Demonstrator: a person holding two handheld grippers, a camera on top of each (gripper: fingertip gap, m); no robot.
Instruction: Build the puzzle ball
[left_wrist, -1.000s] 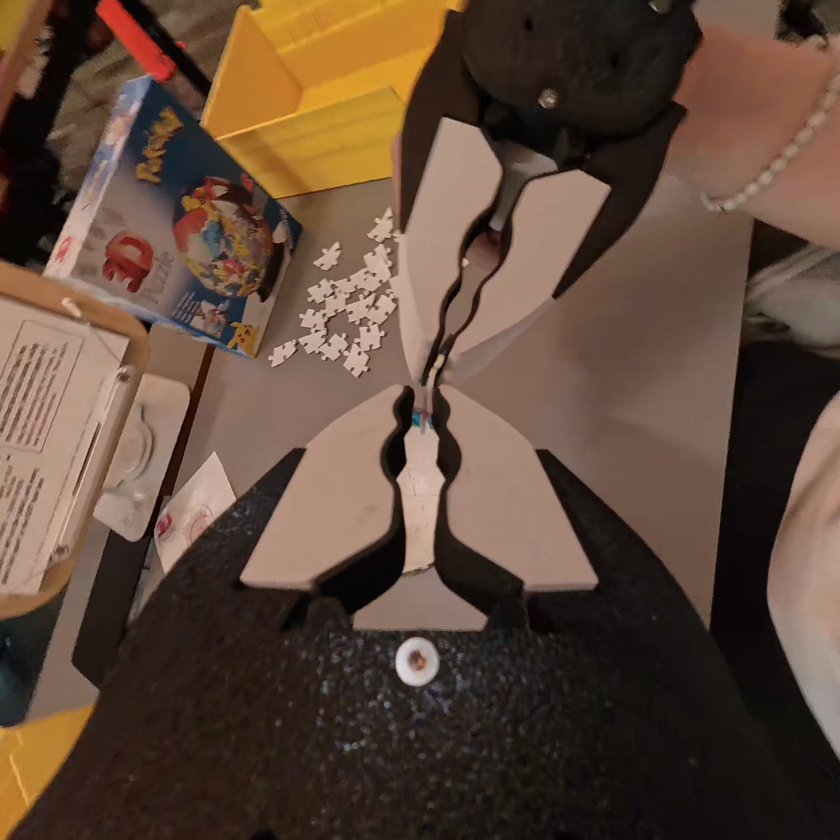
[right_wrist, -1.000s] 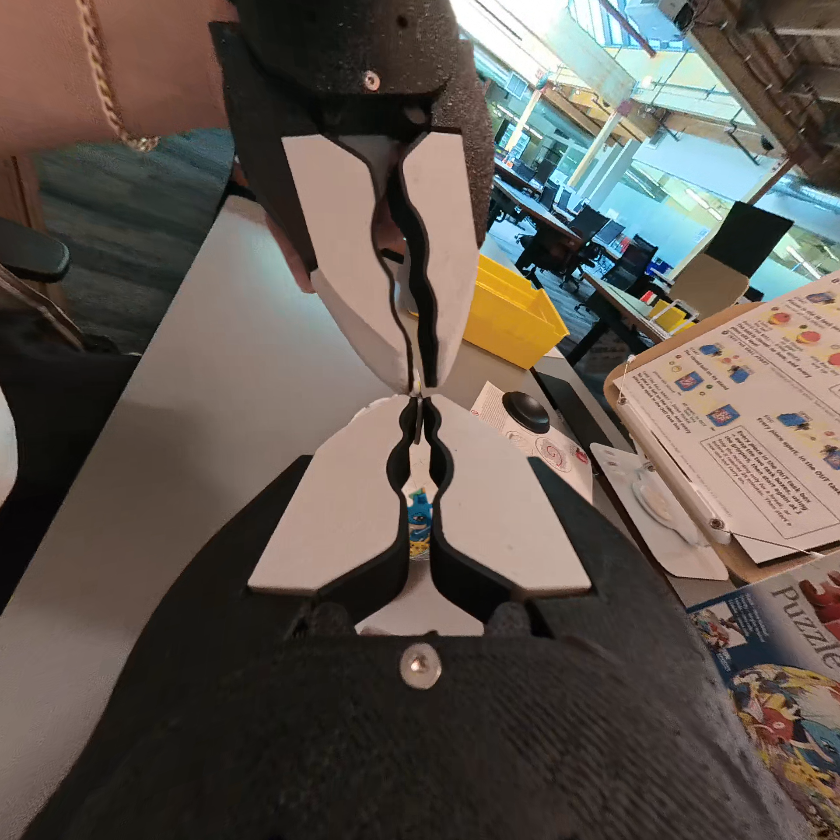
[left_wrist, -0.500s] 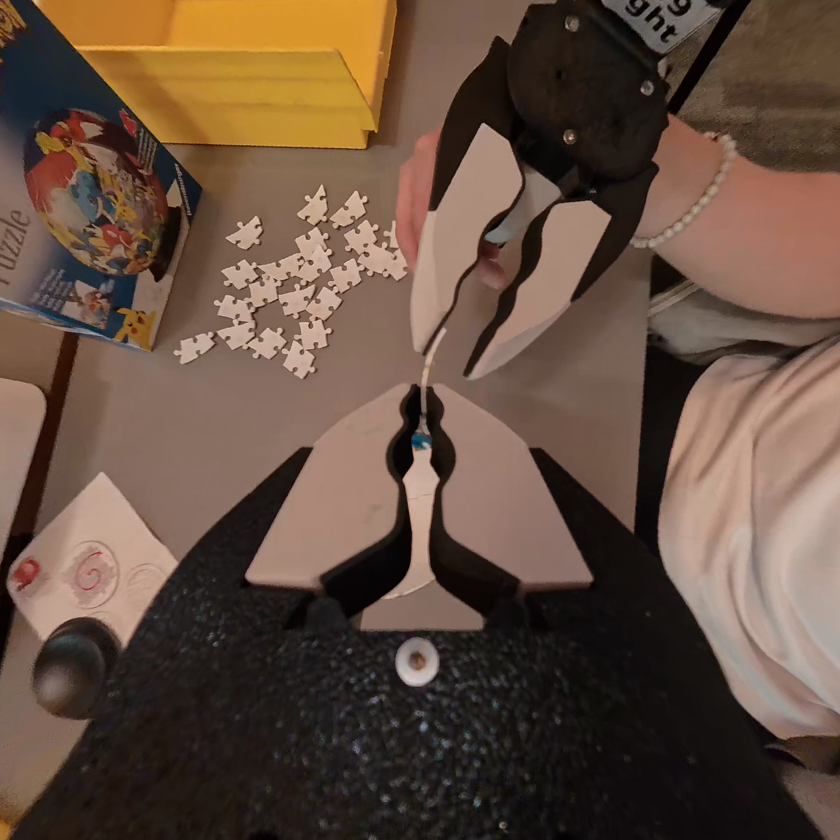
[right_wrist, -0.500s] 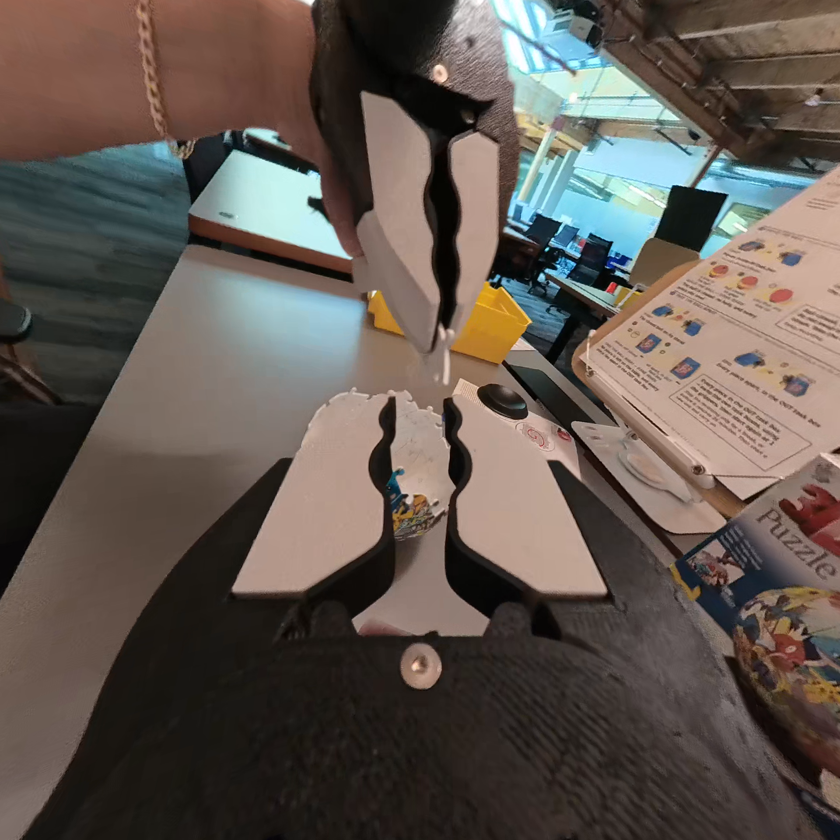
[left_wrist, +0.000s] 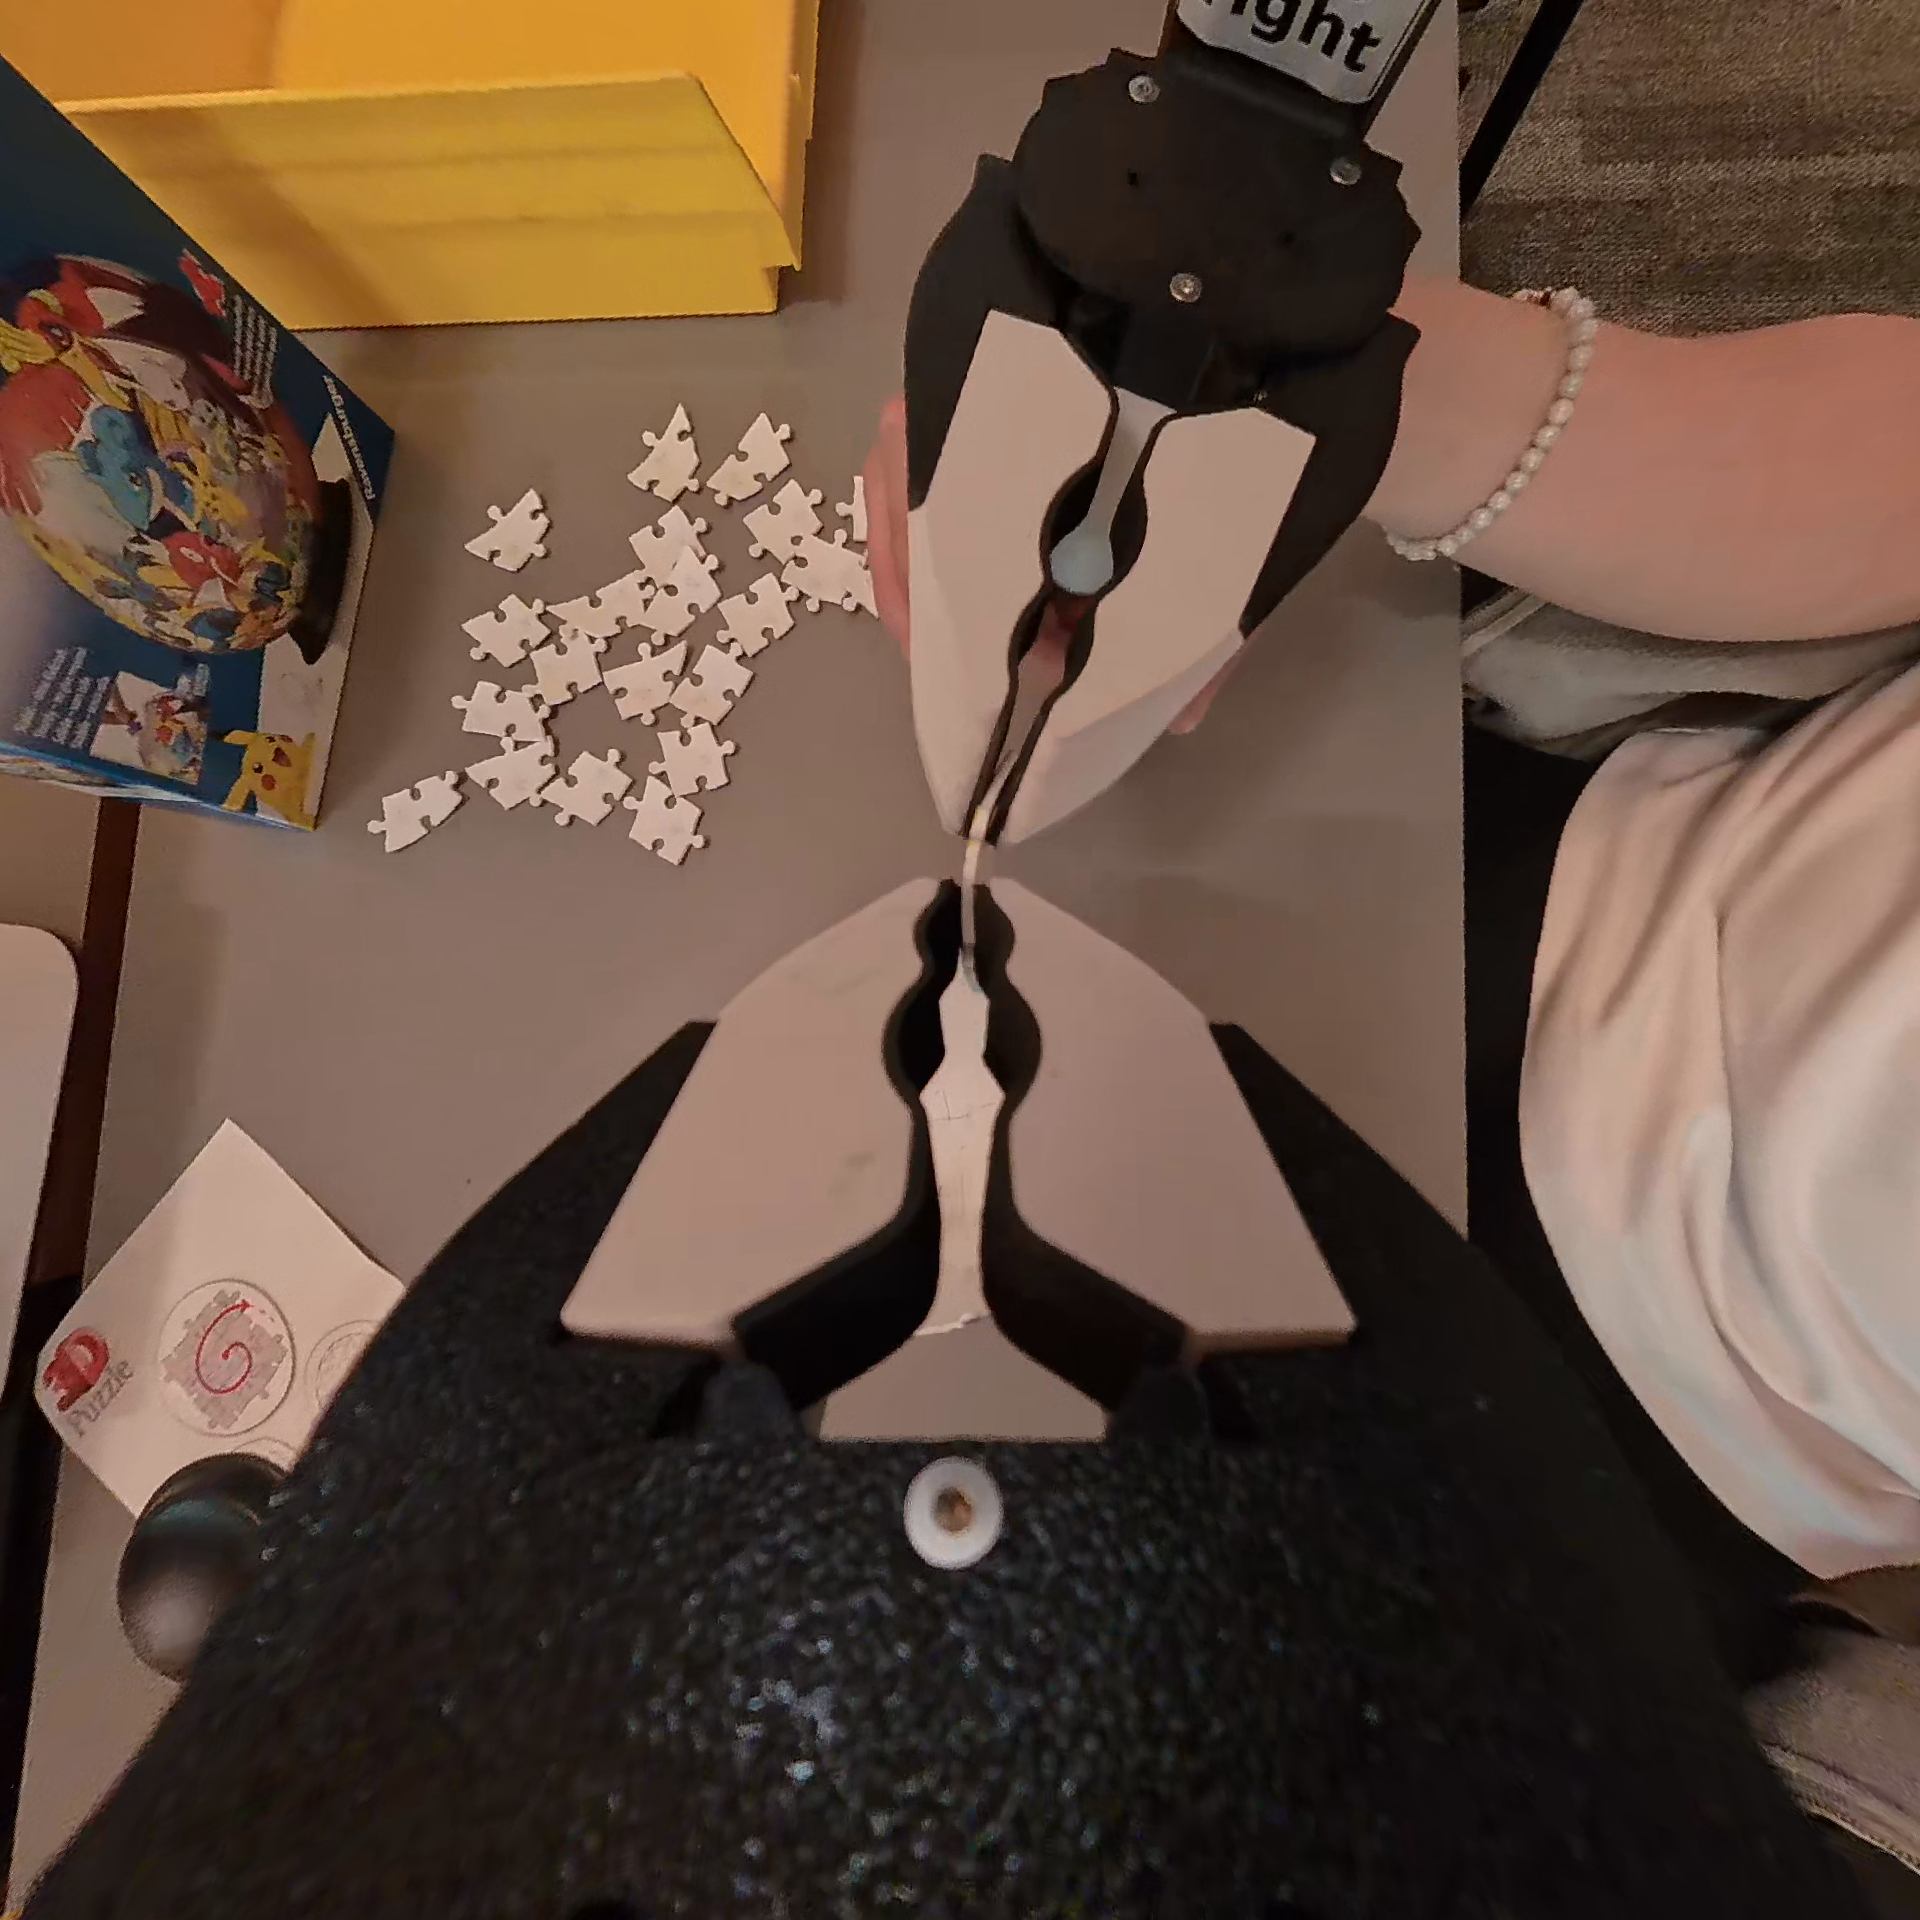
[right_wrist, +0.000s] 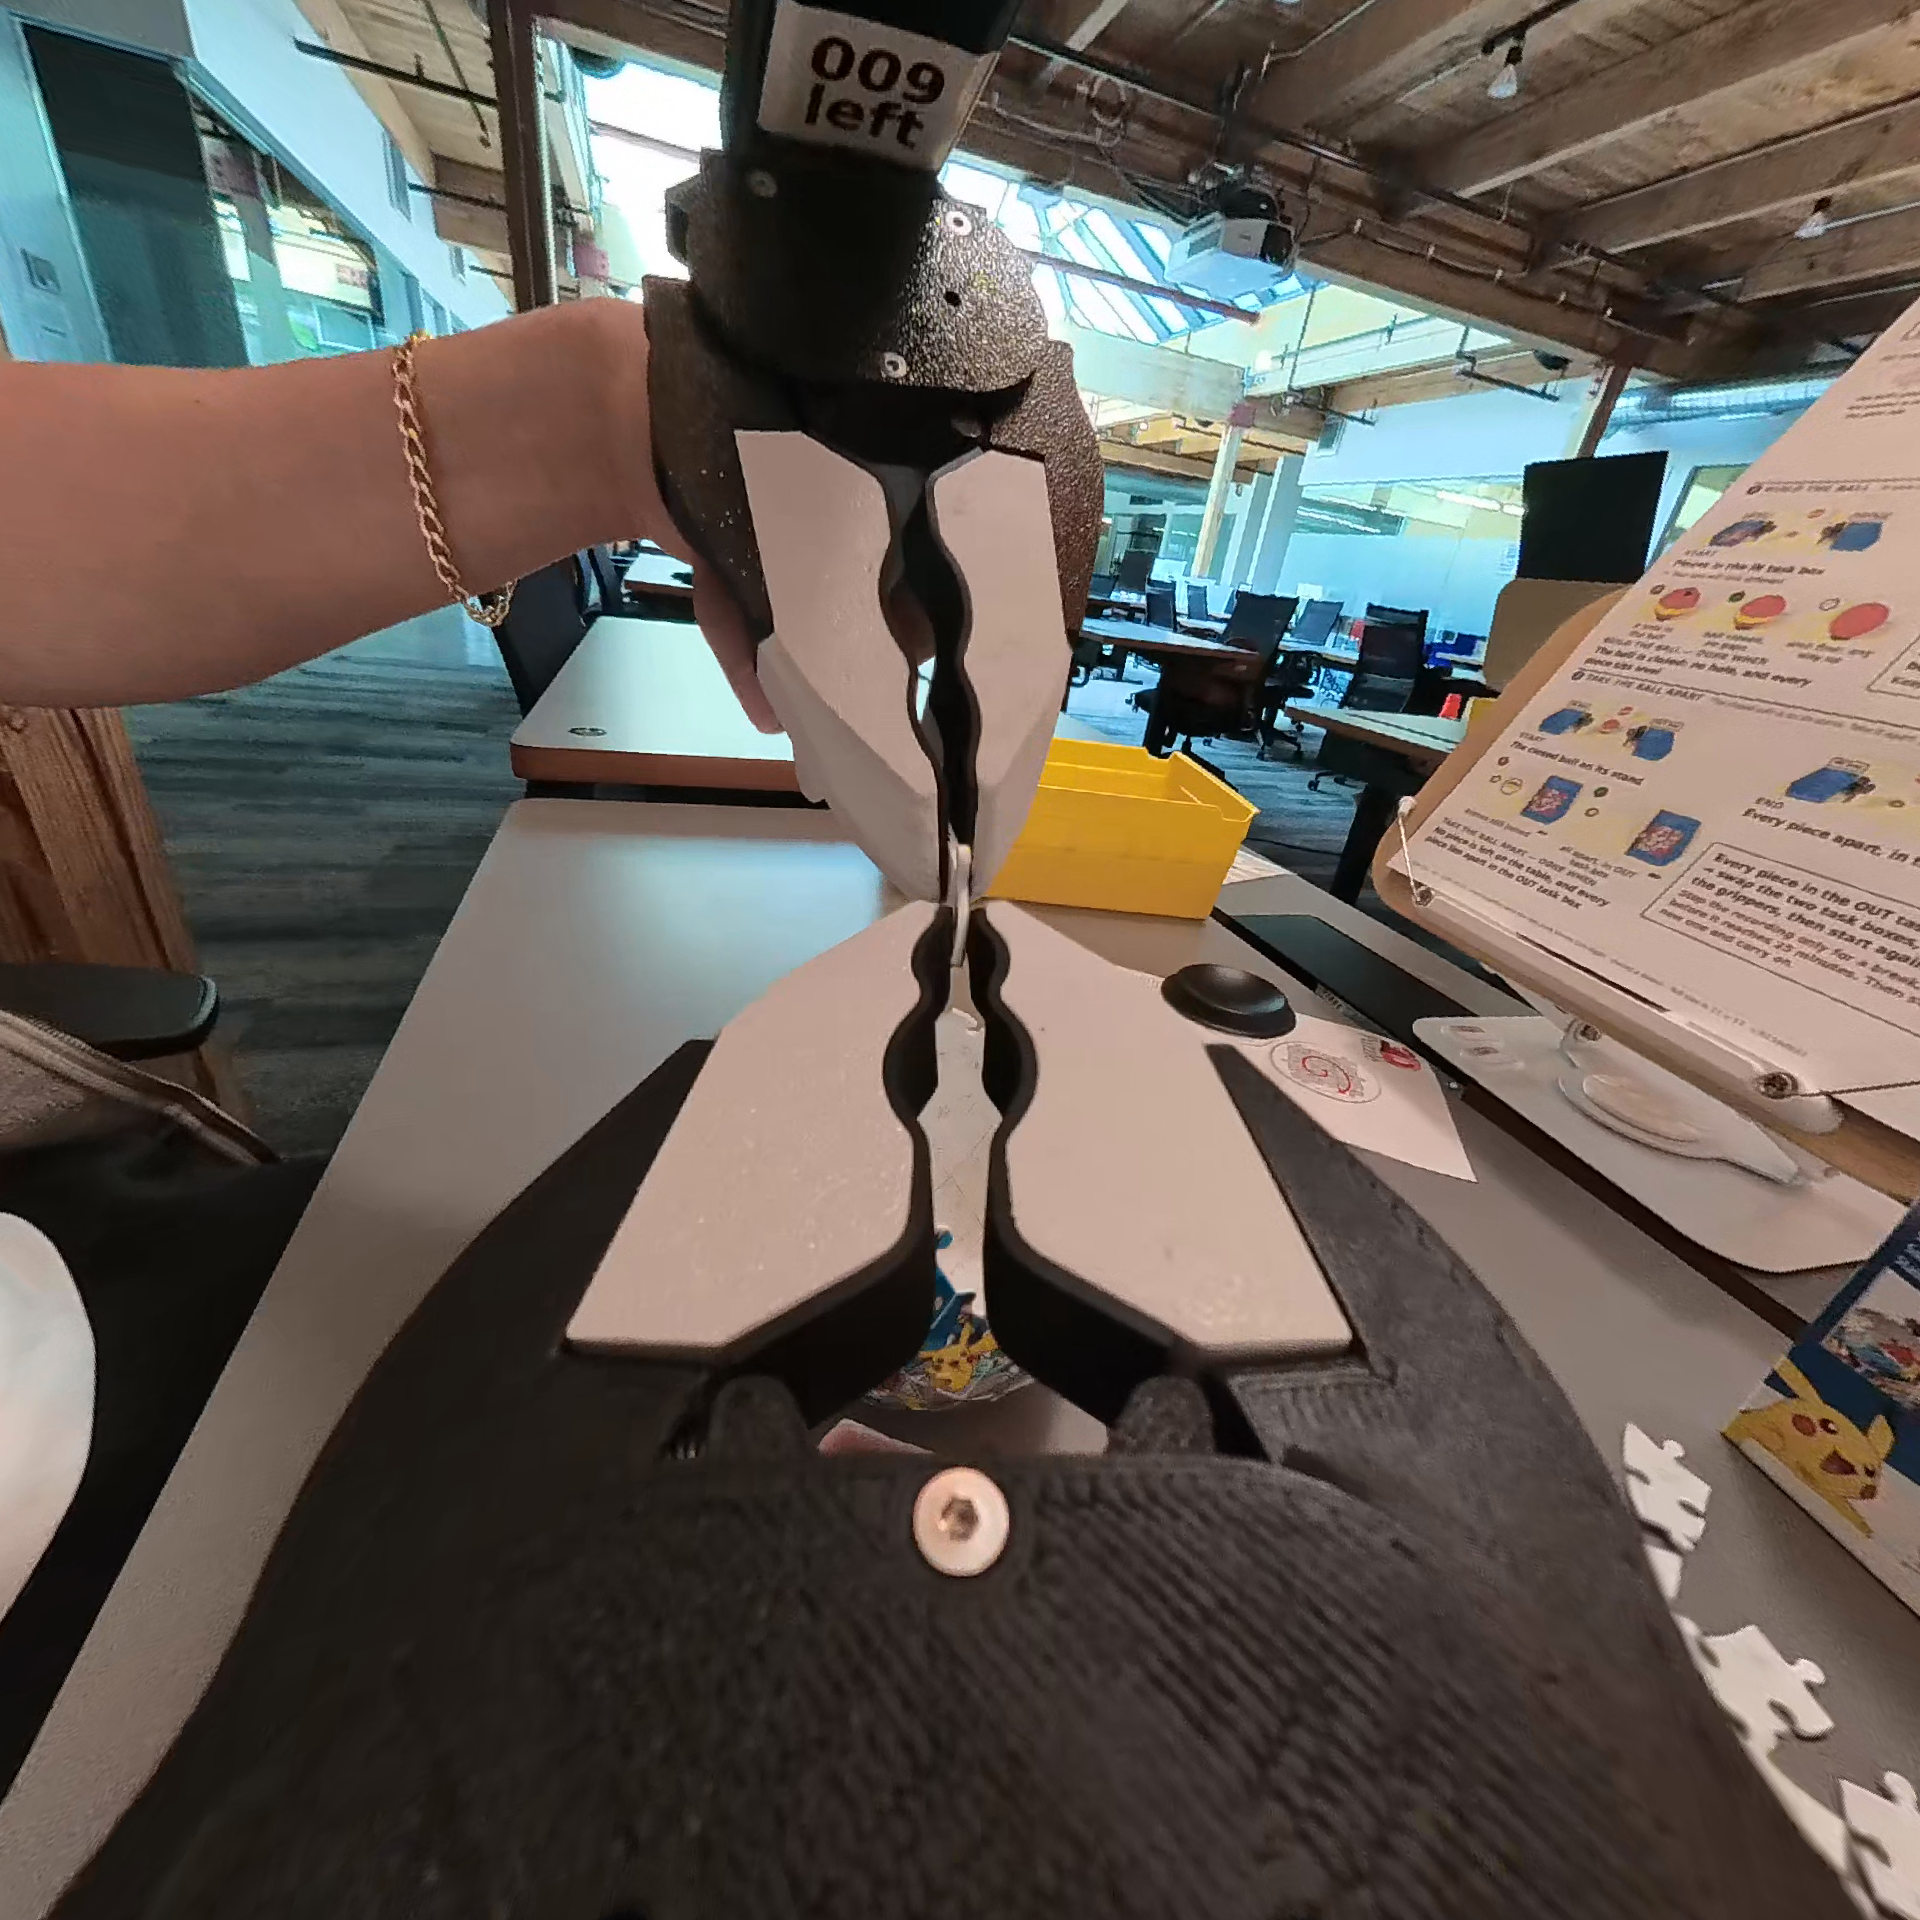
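My left gripper (left_wrist: 966, 896) and my right gripper (right_wrist: 961, 927) meet tip to tip above the grey table (left_wrist: 1195, 935). Both are shut on the same thin white-backed puzzle section (left_wrist: 970, 883), seen edge-on between the tips. Its white back (left_wrist: 958, 1195) shows between the left gripper's fingers. Its printed colour side (right_wrist: 951, 1340) shows below and between the right gripper's fingers. The right gripper (left_wrist: 985, 826) points down at me in the left wrist view, and the left gripper (right_wrist: 951, 873) does so in the right wrist view.
Several loose white puzzle pieces (left_wrist: 623, 665) lie face-down left of the grippers. A blue puzzle box (left_wrist: 177, 540), a yellow bin (left_wrist: 468, 187), a paper leaflet (left_wrist: 229, 1340) and a black round stand (left_wrist: 187, 1558) lie around them. A clipboard with a printed sheet (right_wrist: 1714, 779) stands at the right. The grippers are tip to tip, or close to it.
Half a second ago the right gripper was open and a little apart. It has shut on the section at the left gripper's tips. The left gripper has stayed shut throughout.
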